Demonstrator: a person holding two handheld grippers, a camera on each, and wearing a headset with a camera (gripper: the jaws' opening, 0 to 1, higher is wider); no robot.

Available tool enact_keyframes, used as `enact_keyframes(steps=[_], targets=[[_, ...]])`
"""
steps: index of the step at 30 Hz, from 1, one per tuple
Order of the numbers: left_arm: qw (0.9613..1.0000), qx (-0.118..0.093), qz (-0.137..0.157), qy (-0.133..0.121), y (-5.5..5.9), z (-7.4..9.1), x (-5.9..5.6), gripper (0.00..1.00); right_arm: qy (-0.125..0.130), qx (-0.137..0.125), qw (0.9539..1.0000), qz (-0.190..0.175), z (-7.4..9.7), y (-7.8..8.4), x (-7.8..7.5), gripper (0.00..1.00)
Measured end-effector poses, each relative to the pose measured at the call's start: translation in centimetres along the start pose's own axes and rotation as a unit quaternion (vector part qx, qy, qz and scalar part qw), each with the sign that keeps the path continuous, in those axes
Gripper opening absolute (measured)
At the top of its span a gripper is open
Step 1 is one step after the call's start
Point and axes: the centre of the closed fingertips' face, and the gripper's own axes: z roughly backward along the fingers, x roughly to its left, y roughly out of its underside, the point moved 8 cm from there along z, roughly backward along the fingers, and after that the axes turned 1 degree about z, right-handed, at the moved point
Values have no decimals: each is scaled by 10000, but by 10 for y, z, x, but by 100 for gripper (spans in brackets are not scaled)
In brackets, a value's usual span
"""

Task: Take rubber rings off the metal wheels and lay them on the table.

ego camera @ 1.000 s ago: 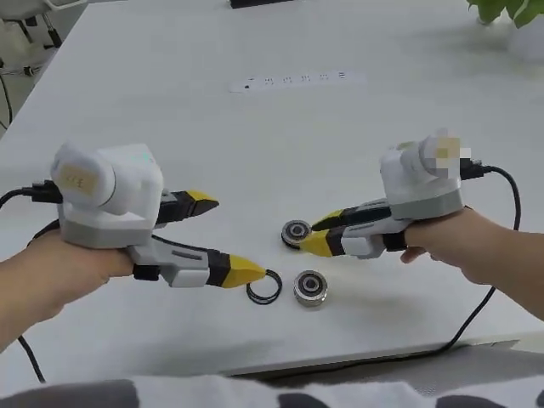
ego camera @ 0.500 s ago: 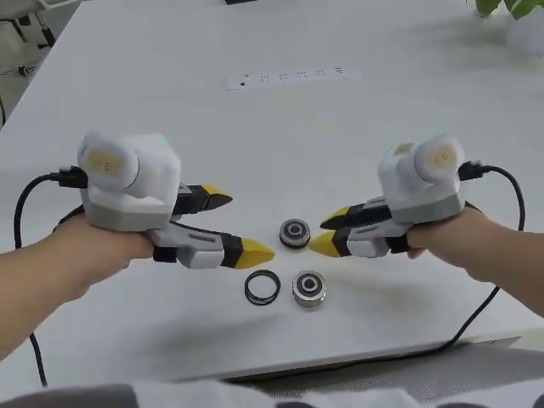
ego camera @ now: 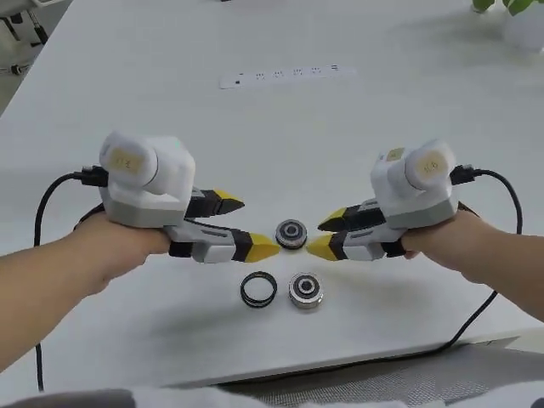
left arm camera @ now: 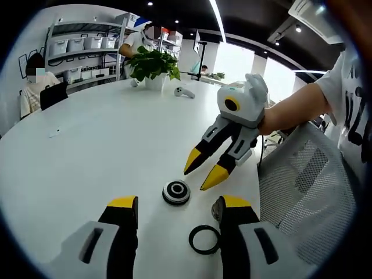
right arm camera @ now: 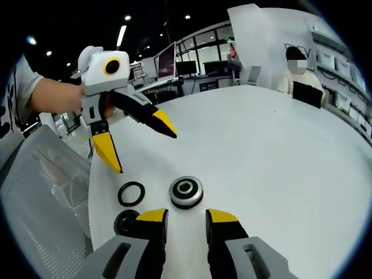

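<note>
A dark-rimmed metal wheel lies flat on the white table, between the two grippers' tips. Nearer the front edge sit a silver wheel and, to its left, a loose black rubber ring. My left gripper hovers open, left of the dark-rimmed wheel and above the ring. My right gripper points at that wheel from the right, open with a narrower gap. In the left gripper view the wheel lies just beyond my open jaws, and the ring lies between them. In the right gripper view the wheel is straight ahead and the ring is to the left.
A white power strip lies far back on the table. A potted plant stands at the back right corner. Black cables trail from both grippers. The table's front edge runs just below the wheels.
My left gripper has lifted up and away from the loose ring toward the dark-rimmed wheel. My right gripper's tips have drawn back slightly from that wheel. The camera shifted too.
</note>
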Motion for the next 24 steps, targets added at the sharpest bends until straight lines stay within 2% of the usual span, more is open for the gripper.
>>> enact_keyframes(steps=[9, 24], targets=[[9999, 53, 117, 57, 1, -18, 1, 45, 8, -12, 10000, 4, -2, 1, -2, 23], [9995, 260, -37, 194, 1, -43, -6, 30, 3, -6, 10000, 3, -2, 3, 1, 23]])
